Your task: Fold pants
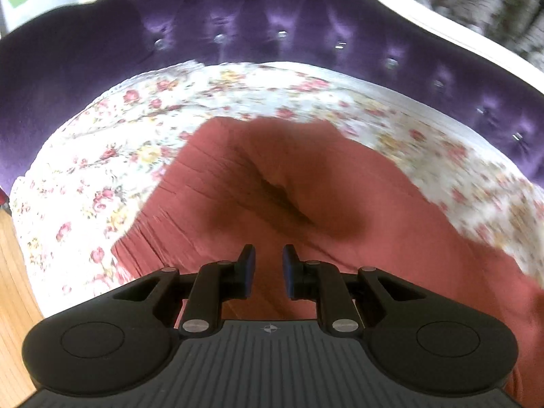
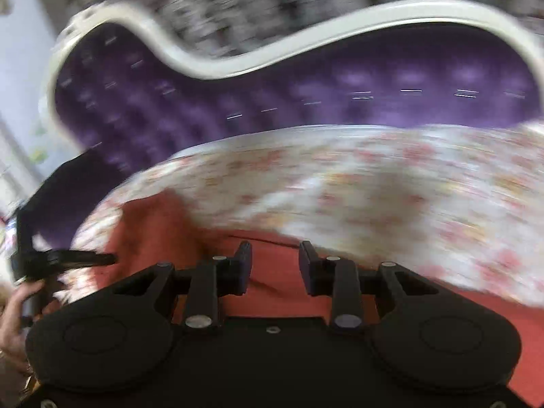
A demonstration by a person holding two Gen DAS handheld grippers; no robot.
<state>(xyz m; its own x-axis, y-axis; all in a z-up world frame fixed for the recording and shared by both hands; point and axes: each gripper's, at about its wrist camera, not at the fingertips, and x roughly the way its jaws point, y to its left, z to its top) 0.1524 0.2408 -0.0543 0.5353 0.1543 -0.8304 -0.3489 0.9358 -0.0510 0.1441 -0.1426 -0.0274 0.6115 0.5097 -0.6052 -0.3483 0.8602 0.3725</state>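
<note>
Rust-red pants [image 1: 258, 190] lie on a floral sheet, with a fold bunched up near the middle. My left gripper [image 1: 268, 268] hovers over their near part, jaws apart with a narrow gap and no cloth between the pads. The right wrist view is heavily blurred. It shows the same pants [image 2: 278, 272] under my right gripper [image 2: 275, 265], which stands open and holds nothing. At that view's left edge the left gripper [image 2: 102, 259] shows side-on over the pants' edge, carried by a hand [image 2: 17, 306].
The floral sheet [image 1: 102, 156] covers the seat of a purple tufted sofa [image 1: 272, 30] with a white curved frame [image 2: 272, 57]. A wooden floor [image 1: 13, 272] shows at the left. Patterned wallpaper [image 1: 476, 6] lies behind the sofa.
</note>
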